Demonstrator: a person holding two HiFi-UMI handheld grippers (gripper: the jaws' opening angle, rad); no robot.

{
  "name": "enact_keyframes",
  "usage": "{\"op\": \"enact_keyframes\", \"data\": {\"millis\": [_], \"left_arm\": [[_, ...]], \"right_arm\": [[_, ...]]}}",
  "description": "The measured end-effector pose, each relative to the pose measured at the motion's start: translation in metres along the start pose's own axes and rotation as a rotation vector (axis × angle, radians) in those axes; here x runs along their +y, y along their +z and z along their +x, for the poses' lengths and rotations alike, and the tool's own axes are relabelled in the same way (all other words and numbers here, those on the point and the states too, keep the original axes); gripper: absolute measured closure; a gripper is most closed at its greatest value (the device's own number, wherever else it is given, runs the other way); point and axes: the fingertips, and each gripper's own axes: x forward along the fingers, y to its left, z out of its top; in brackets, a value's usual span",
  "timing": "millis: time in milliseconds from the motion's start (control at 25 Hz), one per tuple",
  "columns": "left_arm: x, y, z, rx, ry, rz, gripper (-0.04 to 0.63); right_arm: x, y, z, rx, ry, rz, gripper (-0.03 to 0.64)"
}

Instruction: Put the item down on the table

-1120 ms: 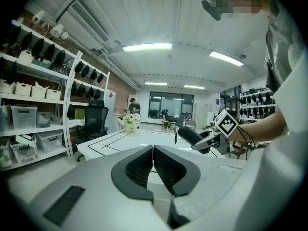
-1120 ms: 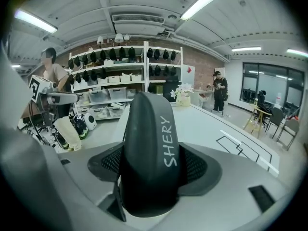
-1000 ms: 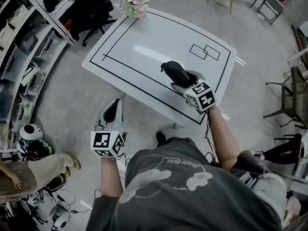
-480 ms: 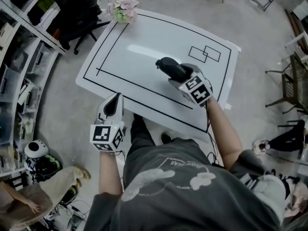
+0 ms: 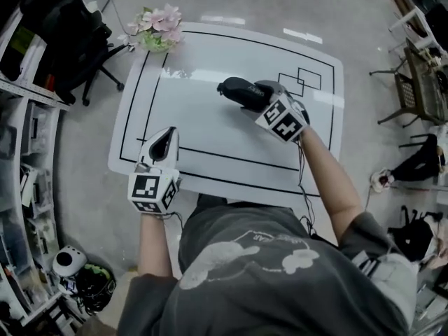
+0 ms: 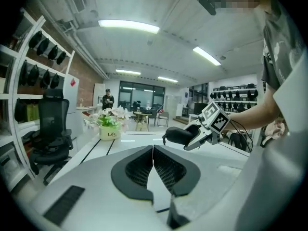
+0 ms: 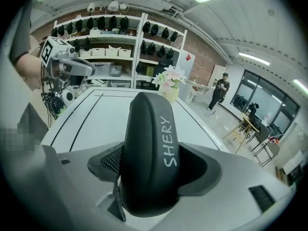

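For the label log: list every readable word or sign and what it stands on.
"SHERY": white letters on the black item.
"Life": small print on the flower pot.
Shirt print: too small to read.

We stand over a white table (image 5: pixel 210 128) marked with black lines, set on a grey floor (image 5: pixel 84 187); a black office chair (image 5: pixel 66 37) sits off its far left corner, and open shelving (image 5: pixel 24 159) runs down the left side; across the room we see a brick wall (image 7: pixel 207 52) beside white shelves (image 7: pixel 115 42) laden with dark items; long ceiling lights (image 6: pixel 129 26) glow overhead; a wide glazed front (image 6: pixel 142 91) closes the far end, with a small wooden table (image 6: pixel 141 117) before it.
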Motion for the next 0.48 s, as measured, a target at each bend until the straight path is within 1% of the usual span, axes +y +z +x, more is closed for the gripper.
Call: {"op": "enact_keyframes", "data": {"millis": [200,400,480], "left_arm": [[0.037,0.014,0.033,0.016,-0.071,0.015,0.591],[0.061,0.023,0.064,0.037,-0.148,0.042,0.591],[0.068,0.024,0.076,0.044,-0.176,0.053,0.591]], "right_arm": [[-0.017,0.012,0.031,0.082,-0.005,-0.037,0.291],[-0.036,0.028,0.06,0.102,0.025,-0.075,0.291],[-0.043,0.029,0.071,0.128,0.038,-0.102,0.291]]}}
